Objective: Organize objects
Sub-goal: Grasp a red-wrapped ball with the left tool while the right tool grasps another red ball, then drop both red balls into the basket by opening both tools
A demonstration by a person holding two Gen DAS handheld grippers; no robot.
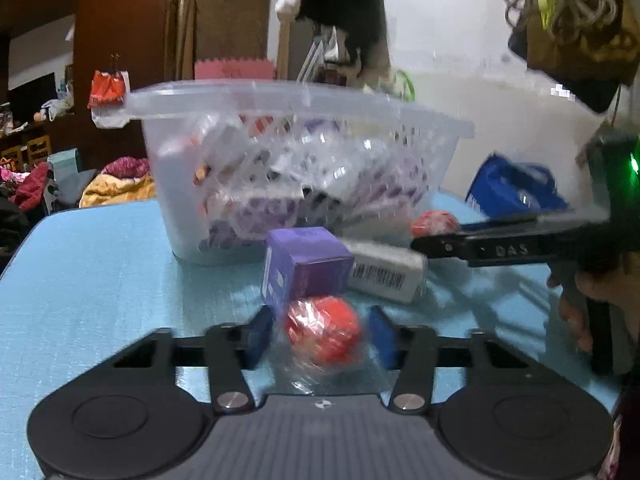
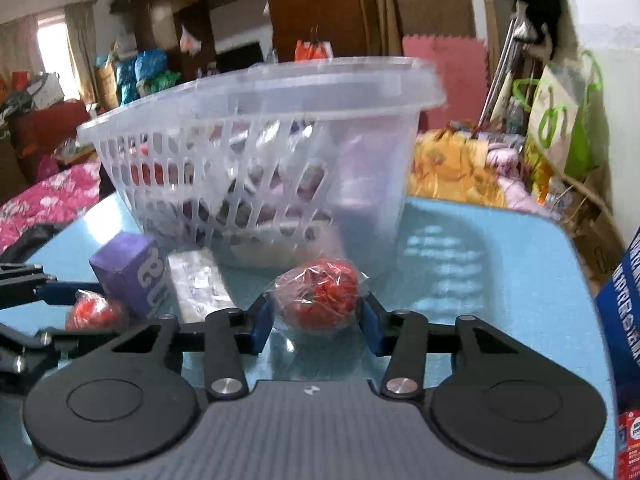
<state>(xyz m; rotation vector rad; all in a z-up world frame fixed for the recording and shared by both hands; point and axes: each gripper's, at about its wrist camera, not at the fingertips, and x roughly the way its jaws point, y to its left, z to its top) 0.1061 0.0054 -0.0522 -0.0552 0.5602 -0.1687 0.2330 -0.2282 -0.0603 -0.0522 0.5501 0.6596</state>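
Observation:
A clear plastic basket (image 1: pixel 416 120) (image 2: pixel 376 80) full of packets stands on the blue table. In the left wrist view my left gripper (image 1: pixel 318 336) has its blue pads either side of a red ball in clear wrap (image 1: pixel 324 330). A purple box (image 1: pixel 306 264) and a white barcode packet (image 1: pixel 386 274) lie just beyond it. In the right wrist view my right gripper (image 2: pixel 316 312) is shut on a second wrapped red ball (image 2: pixel 320 294). The right gripper also shows from the side in the left wrist view (image 1: pixel 424 240).
A blue bag (image 1: pixel 516 190) (image 2: pixel 624 304) stands at the table's right side. A red carton (image 2: pixel 628 444) sits near the front right corner. Bedding and clutter lie beyond the table's far edges.

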